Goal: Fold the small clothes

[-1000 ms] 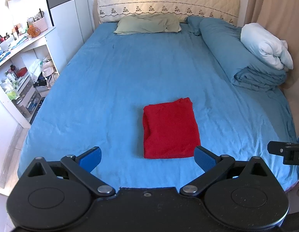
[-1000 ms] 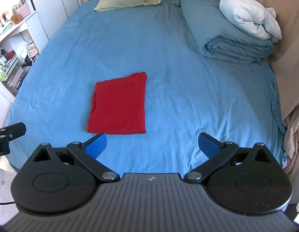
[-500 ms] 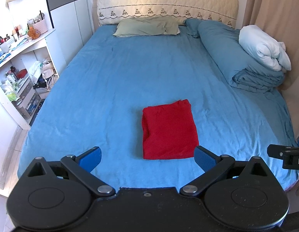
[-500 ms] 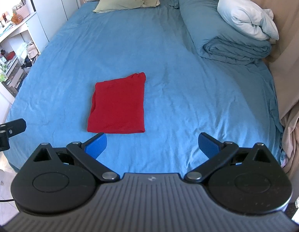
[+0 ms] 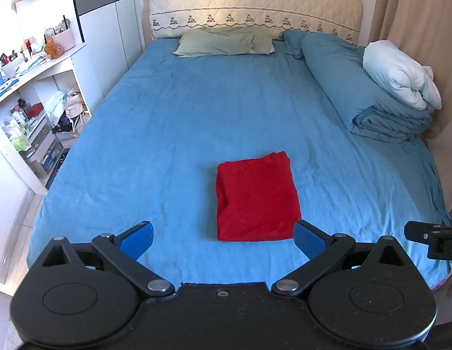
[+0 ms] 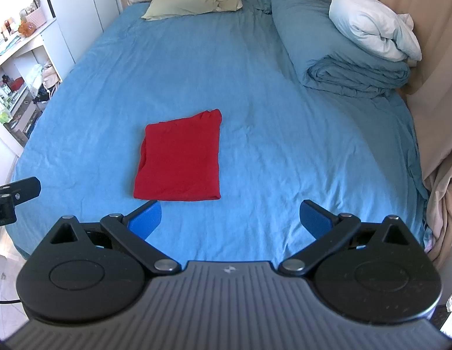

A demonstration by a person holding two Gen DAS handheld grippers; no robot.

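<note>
Red cloth, folded into a neat rectangle, is what I see first through the left wrist camera: the garment [image 5: 256, 198] lies flat on the blue bed sheet [image 5: 196, 122], near the foot of the bed and well apart from the green pillow [image 5: 226, 45] and the rolled duvet [image 5: 366, 93]. My left gripper [image 5: 223, 234] hangs above the near edge of the bed with its jaws wide apart and nothing between them. The fold looks done to me. Its left edge shows a loose, bunched layer, and that is my worry: if I bring a jaw in low from that side, I could snag the layer and pull the stack open. The other tool's black tip shows at the far right of this view, so the two tools are near each other and could knock together if I swing them inward.

Through the right wrist camera, the garment [image 6: 180, 160] sits ahead and to the left of my right gripper [image 6: 230, 217], whose jaws are also spread and empty. The far corner of the cloth sticks up a little. The sheet is soft and creased, so any drag across it could shift the whole piece. The bed edge is close below; a careless nudge toward me might slide the garment off.
</note>
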